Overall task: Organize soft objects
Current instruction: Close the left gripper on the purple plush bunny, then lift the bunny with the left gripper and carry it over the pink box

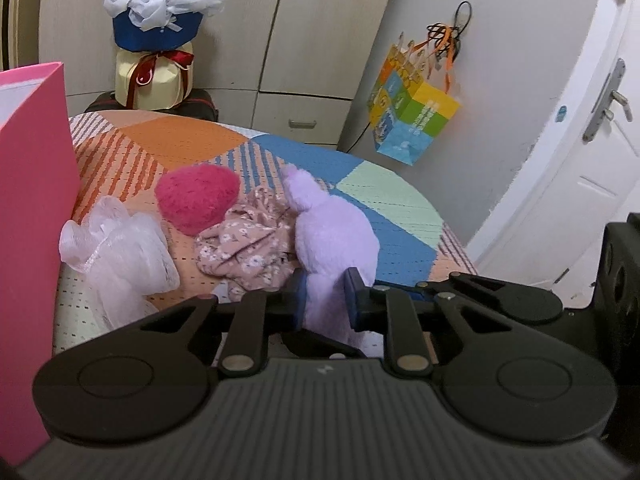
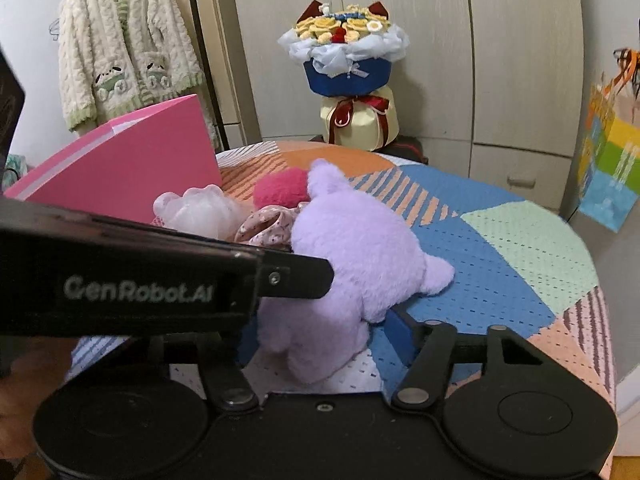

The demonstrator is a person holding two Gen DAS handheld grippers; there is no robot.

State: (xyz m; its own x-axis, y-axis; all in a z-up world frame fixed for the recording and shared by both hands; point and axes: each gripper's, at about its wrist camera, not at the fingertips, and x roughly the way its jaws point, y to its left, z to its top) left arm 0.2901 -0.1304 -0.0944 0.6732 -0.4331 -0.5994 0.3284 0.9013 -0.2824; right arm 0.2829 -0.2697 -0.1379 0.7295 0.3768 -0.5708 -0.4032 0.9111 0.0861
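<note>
A lilac plush toy [image 1: 332,236] lies on the patterned table [image 1: 392,200]. My left gripper [image 1: 325,300] is shut on its near end. In the right wrist view the same plush [image 2: 356,256] sits between the open fingers of my right gripper [image 2: 320,340], and the left gripper's body [image 2: 132,280] crosses in front. Beside the plush lie a floral pink cloth [image 1: 248,248], a red fuzzy heart [image 1: 196,196] and a white mesh pouf [image 1: 120,256].
A pink box [image 1: 32,200] stands at the table's left, also seen in the right wrist view [image 2: 128,168]. A flower bouquet [image 1: 160,20] stands behind the table. A colourful paper bag [image 1: 408,120] hangs on the wall at right. The table edge curves off to the right.
</note>
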